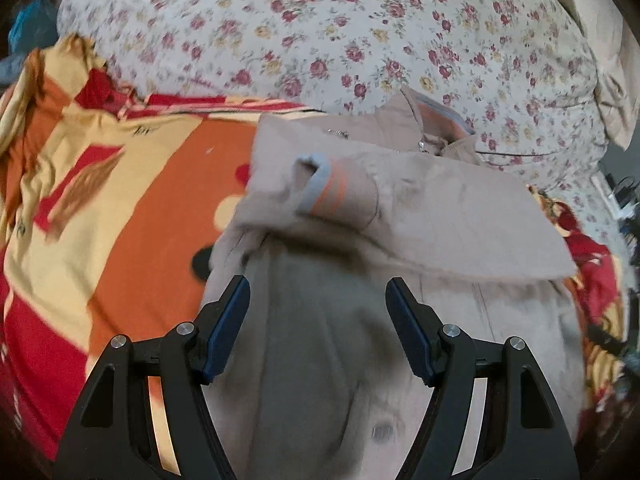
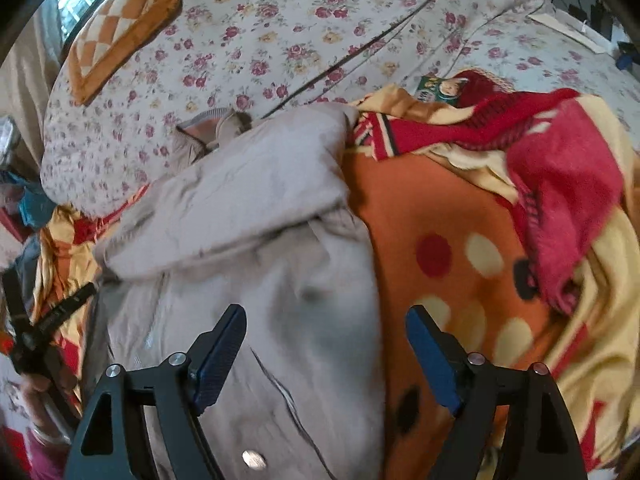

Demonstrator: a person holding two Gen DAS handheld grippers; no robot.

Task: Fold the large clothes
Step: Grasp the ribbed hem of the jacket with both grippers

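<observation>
My left tongs (image 1: 318, 300) and right tongs (image 2: 326, 332) are both spread, gripping nothing, above the beige jacket (image 1: 400, 216). The jacket lies part-folded on the orange blanket (image 2: 460, 208) on the bed, one cuff (image 1: 324, 188) laid across its chest, collar toward the floral quilt (image 1: 320, 40).

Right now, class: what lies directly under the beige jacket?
The beige jacket lies on an orange, red and yellow blanket, which shows on both sides. Whatever is beneath its middle is covered.
</observation>
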